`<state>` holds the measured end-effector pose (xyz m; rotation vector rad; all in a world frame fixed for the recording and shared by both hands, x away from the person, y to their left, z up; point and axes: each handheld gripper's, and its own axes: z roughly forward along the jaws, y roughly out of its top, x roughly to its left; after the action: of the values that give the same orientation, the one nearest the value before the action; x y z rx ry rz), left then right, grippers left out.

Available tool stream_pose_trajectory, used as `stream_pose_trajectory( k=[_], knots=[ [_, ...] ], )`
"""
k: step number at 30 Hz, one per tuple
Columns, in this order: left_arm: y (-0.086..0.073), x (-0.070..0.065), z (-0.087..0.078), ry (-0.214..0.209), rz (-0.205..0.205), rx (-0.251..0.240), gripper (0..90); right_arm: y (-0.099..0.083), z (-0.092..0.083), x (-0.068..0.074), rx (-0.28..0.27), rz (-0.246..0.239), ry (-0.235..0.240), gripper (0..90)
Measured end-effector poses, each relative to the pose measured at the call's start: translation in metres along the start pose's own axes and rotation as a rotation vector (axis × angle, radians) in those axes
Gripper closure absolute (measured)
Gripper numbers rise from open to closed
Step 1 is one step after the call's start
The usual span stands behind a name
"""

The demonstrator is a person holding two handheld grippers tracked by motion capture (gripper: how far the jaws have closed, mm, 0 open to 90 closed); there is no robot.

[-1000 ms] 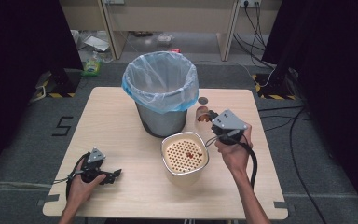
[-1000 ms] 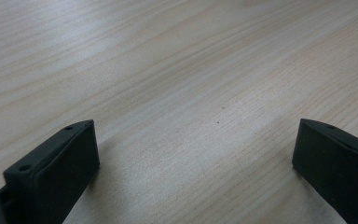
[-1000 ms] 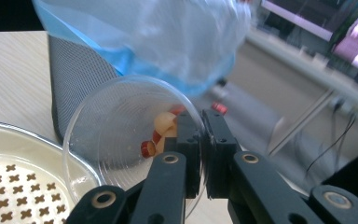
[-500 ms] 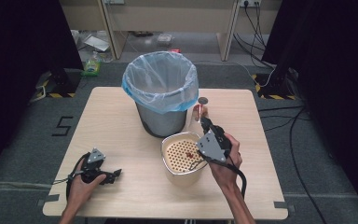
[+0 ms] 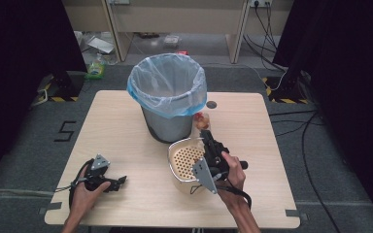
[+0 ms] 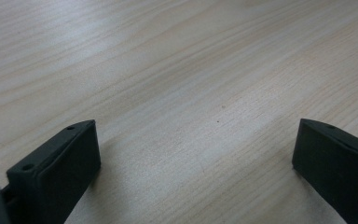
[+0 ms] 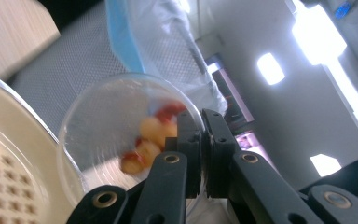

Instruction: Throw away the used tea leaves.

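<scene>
My right gripper (image 5: 205,134) is shut on the wall of a clear plastic cup (image 5: 202,121). The cup (image 7: 121,135) holds red and yellow pieces and lies tilted on its side. It hangs over the far rim of a cream perforated strainer bowl (image 5: 173,158), close to the grey bin. In the right gripper view the black jaws (image 7: 204,126) pinch the cup's edge, and the strainer (image 7: 9,154) lies at the lower left. At the table's front left my left gripper (image 5: 119,181) rests on the wood. Its jaws (image 6: 196,140) stand wide apart, with bare table between them.
A grey bin lined with a blue bag (image 5: 167,97) stands at the table's middle back, just behind the strainer. A small round cable hole (image 5: 211,104) sits to its right. The wooden table (image 5: 267,145) has free surface at right and at far left.
My right hand has moved left and down from beside the strainer to above it, rolling so the cup tips toward the strainer. The left hand has stayed put.
</scene>
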<state>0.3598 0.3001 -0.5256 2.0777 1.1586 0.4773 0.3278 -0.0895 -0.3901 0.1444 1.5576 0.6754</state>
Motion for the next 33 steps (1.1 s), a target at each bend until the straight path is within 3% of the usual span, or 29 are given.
stream_pose_trajectory(
  k=[2, 3, 6, 7, 11, 13, 14, 16, 18, 19, 21, 22, 23, 24, 25, 27, 28, 29, 31, 32, 33],
  knots=[
    [0.000, 0.000, 0.000, 0.000, 0.001, 0.000, 0.0, -0.001, 0.000, 0.002, 0.000, -0.001, -0.002, 87.2],
    [0.000, 0.000, 0.000, -0.001, 0.000, 0.001, 0.0, 0.002, -0.001, 0.006, -0.014, -0.044, -0.012, 87.2],
    [0.000, 0.000, 0.000, -0.001, -0.002, 0.000, 0.0, 0.002, 0.001, 0.006, -0.011, -0.033, -0.014, 87.2],
    [0.000, 0.000, 0.000, 0.000, -0.001, 0.000, 0.0, 0.004, 0.000, 0.008, -0.027, -0.068, -0.036, 87.3],
    [0.000, 0.000, 0.000, 0.001, 0.000, 0.000, 0.0, 0.005, -0.002, 0.007, -0.028, -0.059, -0.045, 87.3],
    [0.000, 0.000, 0.000, 0.000, -0.003, 0.001, 0.0, 0.005, -0.002, 0.006, -0.031, -0.081, -0.056, 87.3],
    [0.000, 0.000, 0.000, 0.001, -0.001, 0.000, 0.0, 0.004, -0.002, 0.005, -0.017, -0.058, -0.055, 87.3],
    [0.000, 0.000, 0.000, 0.001, -0.001, 0.000, 0.0, 0.004, -0.003, 0.006, -0.035, -0.087, -0.067, 87.3],
    [0.000, 0.000, 0.000, 0.000, -0.001, 0.001, 0.0, 0.003, -0.001, 0.005, -0.018, -0.058, -0.057, 87.3],
    [0.000, 0.000, 0.000, 0.001, -0.001, 0.000, 0.0, 0.004, -0.002, 0.005, -0.034, -0.076, -0.075, 87.3],
    [0.000, 0.000, 0.000, 0.000, -0.003, 0.001, 0.0, 0.004, -0.003, 0.005, -0.043, -0.067, -0.079, 87.4],
    [0.000, 0.000, 0.000, 0.001, -0.001, 0.000, 0.0, 0.004, -0.001, 0.006, -0.044, -0.095, -0.089, 87.3],
    [0.000, 0.000, 0.000, 0.001, -0.001, 0.000, 0.0, 0.002, 0.002, 0.006, -0.023, -0.074, -0.074, 87.3],
    [0.000, 0.000, 0.000, 0.002, -0.002, -0.001, 0.0, 0.003, 0.001, 0.006, -0.034, -0.068, -0.077, 87.4],
    [0.000, 0.000, 0.000, 0.001, -0.001, 0.001, 0.0, 0.004, 0.001, 0.007, -0.050, -0.099, -0.086, 87.4],
    [0.000, 0.000, 0.000, 0.000, -0.002, 0.001, 0.0, 0.004, 0.002, 0.008, -0.044, -0.073, -0.080, 87.4],
    [0.000, 0.000, 0.000, 0.000, -0.002, 0.001, 0.0, 0.005, 0.002, 0.009, -0.063, -0.111, -0.093, 87.4],
    [0.000, 0.000, 0.000, 0.000, -0.002, 0.001, 0.0, 0.003, 0.004, 0.009, -0.039, -0.097, -0.084, 87.3],
    [0.000, 0.000, 0.000, 0.000, -0.002, 0.001, 0.0, 0.003, 0.004, 0.010, -0.043, -0.084, -0.085, 87.4],
    [0.000, 0.000, 0.000, 0.000, -0.002, 0.001, 0.0, 0.003, 0.006, 0.012, -0.045, -0.150, -0.103, 87.4],
    [0.000, 0.000, 0.000, 0.000, -0.002, 0.001, 0.0, 0.000, 0.009, 0.014, -0.032, -0.164, -0.106, 87.4]
  ],
)
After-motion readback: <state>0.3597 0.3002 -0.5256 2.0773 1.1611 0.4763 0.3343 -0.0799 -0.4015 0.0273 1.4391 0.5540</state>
